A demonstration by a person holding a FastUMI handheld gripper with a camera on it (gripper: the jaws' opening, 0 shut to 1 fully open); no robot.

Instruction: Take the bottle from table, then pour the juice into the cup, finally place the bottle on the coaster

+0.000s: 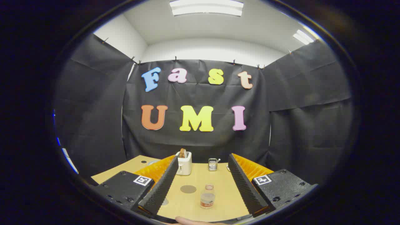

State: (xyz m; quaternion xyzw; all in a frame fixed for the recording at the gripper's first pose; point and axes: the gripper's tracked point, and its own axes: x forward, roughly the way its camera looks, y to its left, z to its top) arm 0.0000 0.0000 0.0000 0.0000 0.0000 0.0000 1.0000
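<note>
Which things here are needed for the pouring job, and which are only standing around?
For the job:
- bottle, upright on the table, between the open gripper fingers, not touched
- round grey coaster, beside the bottle

Just standing about:
- white toaster with toast, at the far edge
- small metal rack, at the far edge

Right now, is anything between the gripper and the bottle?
Nothing visible. The bottle stands upright on bare table between the open gripper fingers. The coaster lies beside it; the toaster stands beyond.
</note>
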